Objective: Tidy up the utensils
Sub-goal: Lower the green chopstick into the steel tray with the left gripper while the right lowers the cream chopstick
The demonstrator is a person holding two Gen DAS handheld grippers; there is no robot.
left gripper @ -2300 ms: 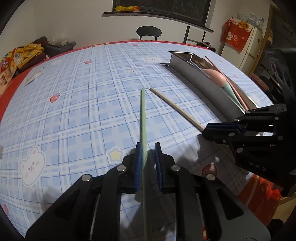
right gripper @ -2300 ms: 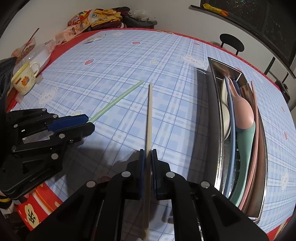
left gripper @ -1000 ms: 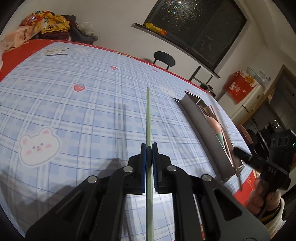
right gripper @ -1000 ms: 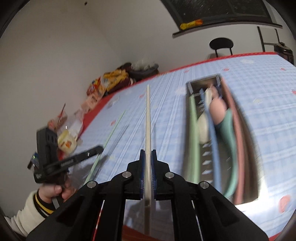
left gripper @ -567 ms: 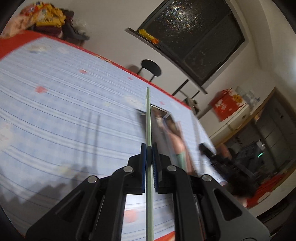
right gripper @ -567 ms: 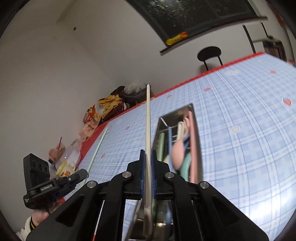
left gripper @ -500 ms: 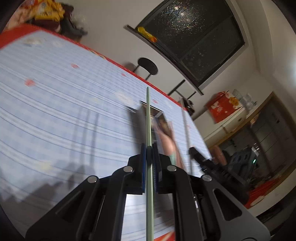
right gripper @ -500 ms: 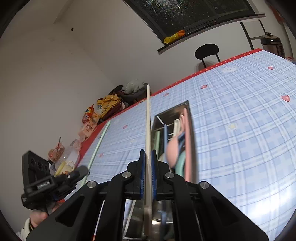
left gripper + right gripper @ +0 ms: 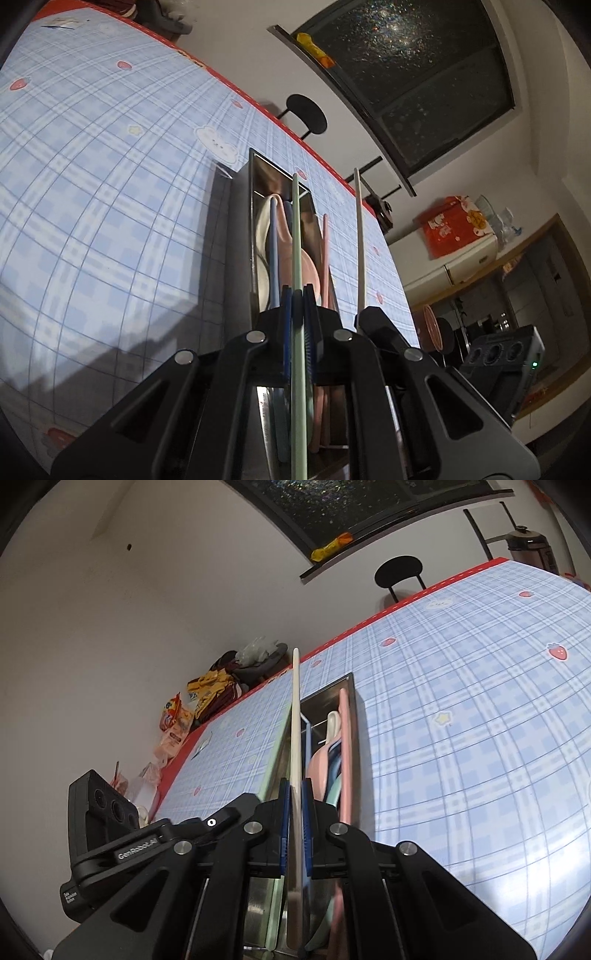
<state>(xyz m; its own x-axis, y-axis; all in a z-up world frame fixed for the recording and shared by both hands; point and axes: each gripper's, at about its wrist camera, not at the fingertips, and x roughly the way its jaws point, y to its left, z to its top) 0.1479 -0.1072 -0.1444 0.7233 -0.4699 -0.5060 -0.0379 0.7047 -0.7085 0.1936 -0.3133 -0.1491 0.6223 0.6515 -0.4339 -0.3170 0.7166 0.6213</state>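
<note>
White walls and a dark window [image 9: 413, 74] all round, with a black chair [image 9: 400, 570] past the far edge. Below, a wide table [image 9: 92, 155] under a blue plaid cloth with strawberries and bears, red at the border; snack bags [image 9: 207, 690] heaped at one far corner.

On the cloth, a long steel tray [image 9: 356, 698] crowded with utensils: a pink spoon [image 9: 308, 266], a blue stick, pink sticks, a white spoon (count unclear, since both tools block the near half).

Left tool [image 9: 297, 295] pressed tight on a green chopstick [image 9: 295, 229], held lengthwise above the tray, its lower end cut off by the frame. Right tool [image 9: 295, 790] clamped just as tightly on a cream chopstick [image 9: 295, 716], also lengthwise, over the tray's left wall. Hard to tell whether either chopstick touches anything in the tray.

From the left wrist, the cream chopstick [image 9: 360, 236] rising just beside the green one, the right tool's body half hidden. From the right wrist, only the left tool's camera block and arm in view at lower left.
</note>
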